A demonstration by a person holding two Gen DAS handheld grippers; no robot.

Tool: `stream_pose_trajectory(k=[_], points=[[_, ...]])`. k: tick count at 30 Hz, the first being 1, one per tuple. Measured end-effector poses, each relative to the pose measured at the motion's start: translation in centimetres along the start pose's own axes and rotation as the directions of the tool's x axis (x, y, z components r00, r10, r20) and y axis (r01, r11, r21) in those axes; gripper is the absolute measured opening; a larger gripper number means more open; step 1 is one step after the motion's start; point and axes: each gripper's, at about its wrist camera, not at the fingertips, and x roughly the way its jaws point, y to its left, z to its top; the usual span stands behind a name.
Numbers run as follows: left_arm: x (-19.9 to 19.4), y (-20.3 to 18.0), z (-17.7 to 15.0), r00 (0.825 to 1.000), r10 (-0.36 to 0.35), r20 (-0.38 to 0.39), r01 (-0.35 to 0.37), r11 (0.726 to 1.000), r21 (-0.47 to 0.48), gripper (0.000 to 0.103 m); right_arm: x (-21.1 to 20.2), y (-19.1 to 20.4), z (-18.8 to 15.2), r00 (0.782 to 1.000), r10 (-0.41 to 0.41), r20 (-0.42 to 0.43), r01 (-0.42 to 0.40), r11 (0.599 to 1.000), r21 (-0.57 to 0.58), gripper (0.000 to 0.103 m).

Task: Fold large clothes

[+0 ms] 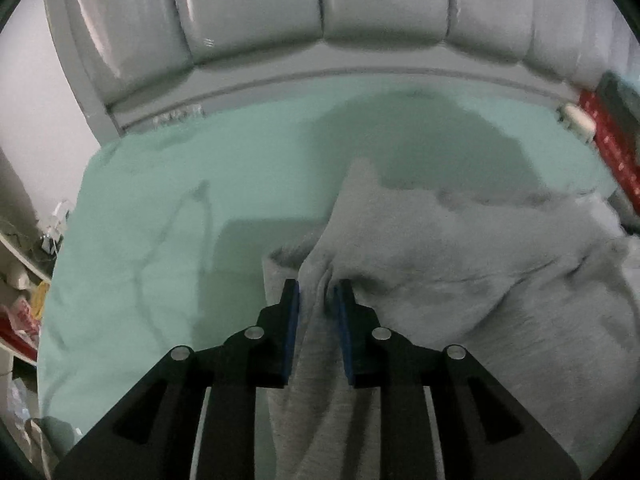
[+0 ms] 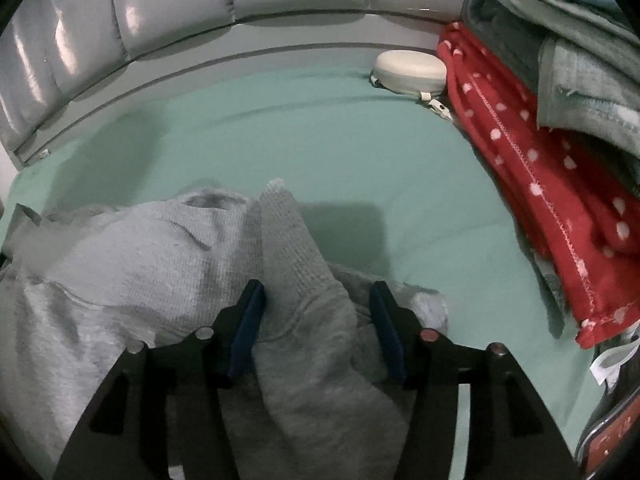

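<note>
A large grey knit garment (image 1: pixel 460 264) lies crumpled on a mint-green bed sheet (image 1: pixel 160 200). In the left wrist view my left gripper (image 1: pixel 318 292) has a bunched fold of the garment's left edge pinched between its blue pads, with cloth trailing down between the fingers. In the right wrist view the same garment (image 2: pixel 120 260) spreads to the left. A raised ridge of it stands between the jaws of my right gripper (image 2: pixel 316 292). Those jaws stand wide: the left pad brushes the cloth and the right pad (image 2: pixel 384 320) is apart from it.
A padded grey headboard (image 2: pixel 172 0) runs along the far side of the bed. A red polka-dot blanket (image 2: pixel 540 180) with folded grey-green towels (image 2: pixel 580 60) on top lies at the right, a white zip case (image 2: pixel 408 70) beside it. Shelf clutter (image 1: pixel 24 292) sits far left.
</note>
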Motion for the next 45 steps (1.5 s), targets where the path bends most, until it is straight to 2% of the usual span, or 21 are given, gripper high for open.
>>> stream_pose_trajectory(k=[1,3,4,6,8,11,13,16,18,21,22,23,25,27,29,30,31,32,34,40,45], points=[[-0.5,-0.1,0.0,1.0,0.003,0.029,-0.004,1.0,0.006,0.02,0.0,0.1,0.0,1.0,-0.002,0.001,0.002,1.0,-0.001,0.055],[-0.1,-0.2,-0.1,0.999,0.039,0.028,-0.039,0.999,0.019,0.02,0.2,0.0,0.0,1.0,-0.004,0.001,0.004,1.0,-0.002,0.055],[0.3,0.0,-0.2,0.999,0.047,0.009,-0.047,0.999,0.005,0.02,0.1,0.0,0.0,1.0,-0.006,0.002,0.006,1.0,-0.002,0.055],[0.5,0.7,-0.4,1.0,0.012,-0.016,-0.013,0.997,-0.072,0.02,0.2,0.2,0.1,1.0,-0.01,0.005,0.01,1.0,-0.006,0.055],[-0.7,1.5,-0.6,1.0,-0.008,0.028,0.011,0.993,-0.115,0.02,0.1,0.2,0.0,1.0,-0.015,0.007,0.015,1.0,-0.007,0.056],[-2.9,1.2,-1.1,0.996,0.027,0.086,-0.019,0.995,-0.102,0.02,0.1,0.2,0.0,1.0,-0.026,0.014,0.026,1.0,-0.007,0.057],[-3.6,0.3,-1.2,0.997,0.0,0.081,0.006,0.996,-0.084,0.02,-0.2,0.1,0.1,0.999,-0.042,0.029,0.042,0.999,-0.002,0.059],[-4.7,-1.8,-1.3,0.994,-0.088,0.067,0.091,0.995,-0.037,0.02,-1.3,0.0,0.3,0.998,-0.034,0.045,0.034,0.999,0.016,0.066],[-5.0,-3.7,-2.1,0.989,-0.147,0.027,0.147,0.989,0.024,0.02,-2.7,-0.1,0.5,0.998,-0.02,0.063,0.018,0.999,0.03,0.079],[-3.3,-6.0,-4.5,0.969,-0.209,-0.132,0.22,0.973,0.075,0.02,-5.6,0.1,0.2,0.994,0.04,0.098,-0.043,0.999,0.029,0.088],[-2.5,-6.1,-5.4,0.962,-0.214,-0.167,0.229,0.971,0.074,0.02,-6.5,0.2,-0.1,0.992,0.061,0.111,-0.065,0.998,0.027,0.089],[-2.0,-5.7,-5.5,0.962,-0.223,-0.158,0.235,0.97,0.06,0.02,-7.2,0.4,-0.5,0.99,0.08,0.115,-0.083,0.996,0.022,0.091],[-1.4,-4.0,-5.6,0.95,-0.271,-0.154,0.27,0.963,-0.029,0.022,-8.3,1.4,-1.4,0.992,0.1,0.083,-0.099,0.995,-0.011,0.092],[-0.6,-2.2,-6.1,0.939,-0.293,-0.18,0.271,0.953,-0.138,0.022,-8.2,2.6,-2.7,0.996,0.088,0.022,-0.086,0.994,-0.065,0.092],[-0.5,-1.5,-6.5,0.947,-0.26,-0.189,0.236,0.962,-0.139,0.022,-7.2,3.9,-4.7,0.998,0.025,-0.065,-0.034,0.991,-0.131,0.092],[-0.6,-1.6,-6.6,0.955,-0.226,-0.191,0.207,0.972,-0.114,0.022,-6.5,4.2,-5.8,0.994,-0.019,-0.111,0.001,0.988,-0.155,0.092],[-0.7,-1.8,-6.8,0.967,-0.157,-0.198,0.147,0.987,-0.063,0.022,-5.7,4.2,-7.1,0.986,-0.062,-0.153,0.036,0.985,-0.169,0.092],[-0.8,-2.0,-7.0,0.977,-0.078,-0.198,0.077,0.997,-0.014,0.022,-5.5,4.0,-7.6,0.985,-0.07,-0.157,0.043,0.985,-0.164,0.094],[-0.8,-1.7,-7.2,0.98,-0.001,-0.198,0.002,1.0,0.006,0.022,-5.2,3.1,-7.6,0.985,-0.08,-0.156,0.059,0.989,-0.133,0.101],[-3.5,0.3,-7.1,0.985,-0.079,-0.154,0.059,0.99,-0.129,0.023,-6.1,2.2,-8.3,0.981,-0.109,-0.161,0.099,0.993,-0.068,0.102],[-4.8,1.2,-8.3,0.974,-0.152,-0.168,0.112,0.968,-0.227,0.023,-7.6,1.6,-9.8,0.972,-0.165,-0.166,0.165,0.986,-0.014,0.102]])
